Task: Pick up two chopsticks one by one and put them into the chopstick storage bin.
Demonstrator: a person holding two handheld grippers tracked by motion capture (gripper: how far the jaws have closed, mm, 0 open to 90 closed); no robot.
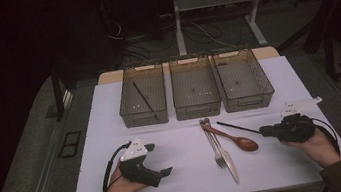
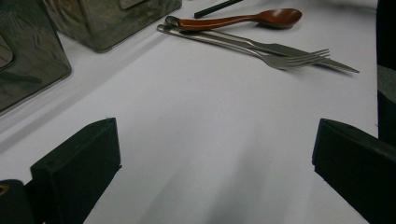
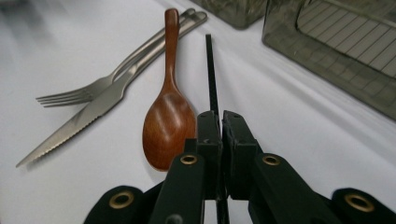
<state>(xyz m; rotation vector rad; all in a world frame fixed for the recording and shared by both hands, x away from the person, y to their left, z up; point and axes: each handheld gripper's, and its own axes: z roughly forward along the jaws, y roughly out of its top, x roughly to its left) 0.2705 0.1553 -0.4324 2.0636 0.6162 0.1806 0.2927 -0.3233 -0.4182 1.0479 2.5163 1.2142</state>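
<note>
A black chopstick is clamped at its near end between the closed jaws of the right gripper, its length lying on the white table beside a wooden spoon. The left gripper is held over bare table with its jaws wide apart, nothing between them. A fork and knife are seen left of the spoon, with three bins behind them.

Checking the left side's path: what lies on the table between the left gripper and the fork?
Nothing: in the left gripper view, bare white table runs from the open left gripper to the fork.
</note>
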